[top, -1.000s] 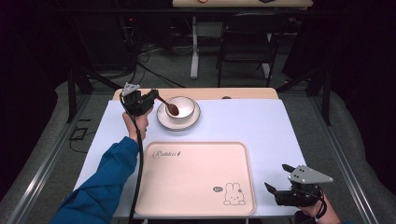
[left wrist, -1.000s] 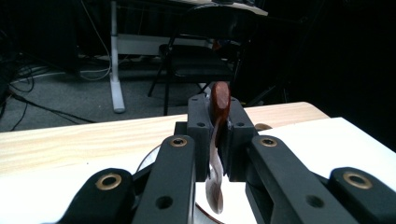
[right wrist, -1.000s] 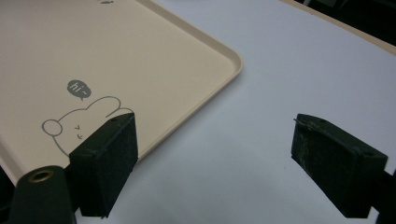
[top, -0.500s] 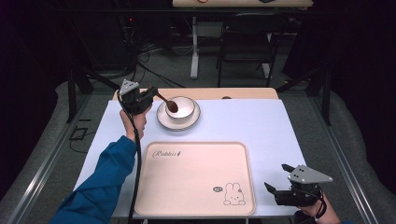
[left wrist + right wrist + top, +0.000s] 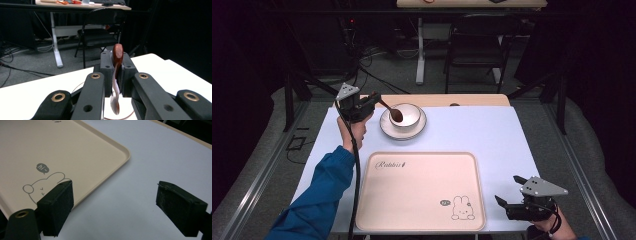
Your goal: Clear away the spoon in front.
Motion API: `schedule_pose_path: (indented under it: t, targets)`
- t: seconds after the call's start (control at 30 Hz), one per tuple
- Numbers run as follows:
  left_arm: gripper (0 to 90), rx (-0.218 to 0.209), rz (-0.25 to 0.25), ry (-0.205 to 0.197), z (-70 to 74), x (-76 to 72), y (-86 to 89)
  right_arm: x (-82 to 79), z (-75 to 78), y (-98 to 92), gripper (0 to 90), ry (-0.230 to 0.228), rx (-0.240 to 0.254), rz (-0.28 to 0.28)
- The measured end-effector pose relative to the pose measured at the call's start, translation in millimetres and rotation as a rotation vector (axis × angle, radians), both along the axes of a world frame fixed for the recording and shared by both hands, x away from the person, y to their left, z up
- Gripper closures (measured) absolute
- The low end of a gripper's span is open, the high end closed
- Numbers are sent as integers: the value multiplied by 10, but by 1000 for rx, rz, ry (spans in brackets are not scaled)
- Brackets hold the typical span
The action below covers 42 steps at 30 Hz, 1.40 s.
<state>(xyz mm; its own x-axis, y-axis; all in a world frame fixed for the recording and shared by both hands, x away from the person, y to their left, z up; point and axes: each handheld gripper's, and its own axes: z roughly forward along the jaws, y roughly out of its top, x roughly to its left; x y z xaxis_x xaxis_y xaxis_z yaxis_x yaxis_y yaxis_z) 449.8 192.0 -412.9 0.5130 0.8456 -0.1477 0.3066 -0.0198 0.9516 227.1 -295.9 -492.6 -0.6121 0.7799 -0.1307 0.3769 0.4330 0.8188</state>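
My left gripper [image 5: 374, 100] is at the table's far left, shut on the handle of a brown spoon [image 5: 394, 114]. The spoon's bowl end hangs over a white bowl [image 5: 408, 116] that stands on a saucer [image 5: 384, 127]. In the left gripper view the jaws of the left gripper [image 5: 117, 72] clamp the spoon [image 5: 117, 53] upright between them, with the saucer rim [image 5: 80, 87] below. My right gripper [image 5: 507, 205] rests open near the front right corner, beside the beige rabbit tray [image 5: 422, 190]. In the right gripper view the right gripper [image 5: 115, 205] has bare table between its jaws, by the tray's corner [image 5: 120, 150].
The white table [image 5: 472, 135] has a wooden strip [image 5: 477, 100] along its far edge. Beyond it stand a folding chair [image 5: 474, 47] and a desk leg [image 5: 419, 55]. Cables lie on the grey floor at the left.
My left gripper has risen a little with the spoon, which is now lifted slightly above the bowl. The right gripper has stayed still.
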Motion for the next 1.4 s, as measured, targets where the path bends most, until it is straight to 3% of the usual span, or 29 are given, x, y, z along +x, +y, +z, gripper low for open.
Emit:
schedule_pose_path:
  t: [0.57, 0.8, 1.07, 1.4]
  targets:
    - [841, 52, -46, -20, 210, -248, 172, -1, 1, 5, 138, 0, -2, 1]
    - [841, 112, -89, -13, 288, -366, 193, -2, 1, 4, 138, 0, -2, 1]
    - [841, 157, -138, 20, 324, -491, 257, -1, 1, 4, 138, -1, -3, 2]
    - [841, 171, -178, 62, 338, -583, 330, -1, 2, 6, 138, -2, -3, 2]
